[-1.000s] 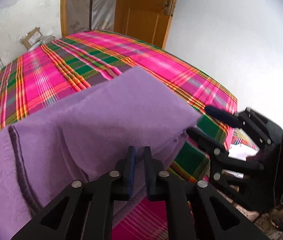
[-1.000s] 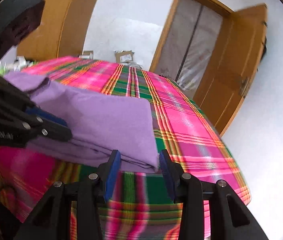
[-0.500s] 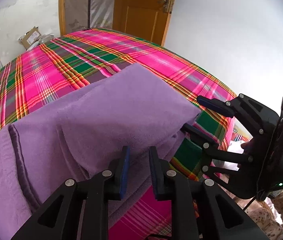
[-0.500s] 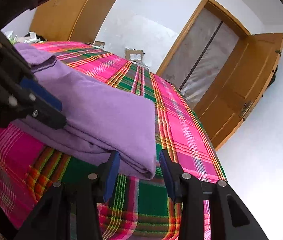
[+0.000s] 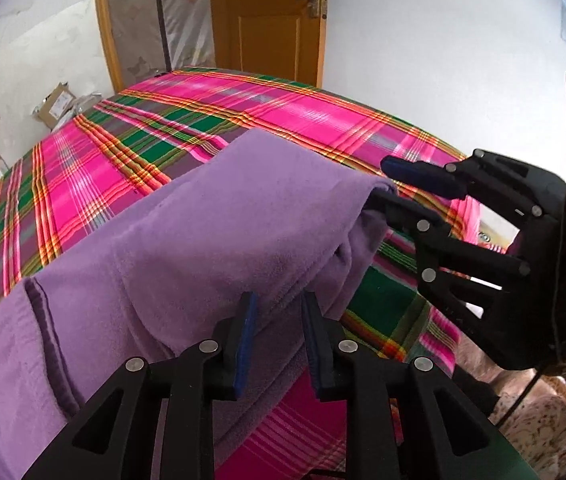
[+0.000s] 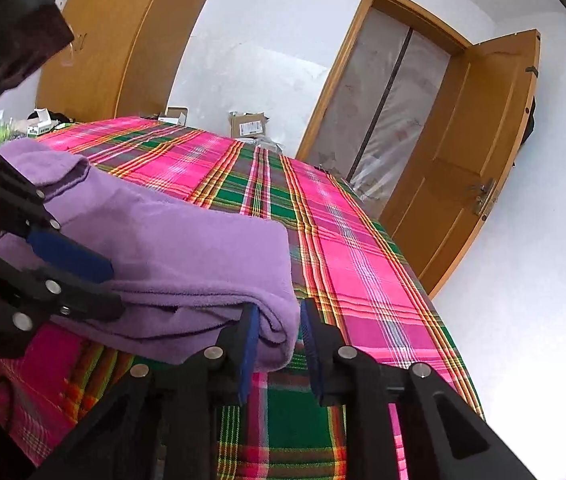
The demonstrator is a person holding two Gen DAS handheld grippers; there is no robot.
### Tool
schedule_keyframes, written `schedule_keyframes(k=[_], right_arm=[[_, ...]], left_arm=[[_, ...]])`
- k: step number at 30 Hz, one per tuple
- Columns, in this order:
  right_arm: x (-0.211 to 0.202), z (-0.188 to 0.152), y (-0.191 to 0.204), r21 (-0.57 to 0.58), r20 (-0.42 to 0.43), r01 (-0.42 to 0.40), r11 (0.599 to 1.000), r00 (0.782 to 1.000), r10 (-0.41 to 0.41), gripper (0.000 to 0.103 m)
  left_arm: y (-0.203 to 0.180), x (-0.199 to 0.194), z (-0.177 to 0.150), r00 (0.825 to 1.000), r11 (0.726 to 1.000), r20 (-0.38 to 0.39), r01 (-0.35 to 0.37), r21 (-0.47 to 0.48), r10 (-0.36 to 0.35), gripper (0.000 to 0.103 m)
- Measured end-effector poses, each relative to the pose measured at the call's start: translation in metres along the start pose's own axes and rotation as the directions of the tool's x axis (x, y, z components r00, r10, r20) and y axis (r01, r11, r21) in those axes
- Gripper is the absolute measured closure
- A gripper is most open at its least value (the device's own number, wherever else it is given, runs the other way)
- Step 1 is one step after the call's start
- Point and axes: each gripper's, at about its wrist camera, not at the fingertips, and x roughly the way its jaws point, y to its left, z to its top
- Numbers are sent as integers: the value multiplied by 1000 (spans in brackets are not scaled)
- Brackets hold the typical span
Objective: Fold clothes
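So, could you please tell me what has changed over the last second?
The left gripper has opened, its fingers spreading off the purple garment. The right gripper has stayed open around the folded corner. The garment is still folded on the plaid bedspread.

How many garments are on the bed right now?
1. A folded purple garment lies at the near edge of the plaid bed, its corner between the fingers of the open right gripper. Others may lie out of view.
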Motion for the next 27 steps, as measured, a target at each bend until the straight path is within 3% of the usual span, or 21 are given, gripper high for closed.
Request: schedule_keyframes(k=[10,14,17,21,27], right_arm=[[-4,-2,-4,62,-28,-19,998,999,21,81],[-6,-4,-5,108,-44,-44,993,998,49,81],[-11,-6,-3,153,-34,-97,983,994,104,73],[-11,-2,5,183,-11,-113,977,993,116,56],[8,7,17,203,-58,-41,978,997,53,50]], left_arm=[[9,4,7,1000,997,2,6,-71,-6,79],[19,1,10,999,991,29,38,-128,-34,86],[25,-1,12,998,987,48,52,-153,-45,90],[27,0,12,997,983,55,64,-170,-55,90],[30,1,13,995,977,64,82,-196,-70,90]])
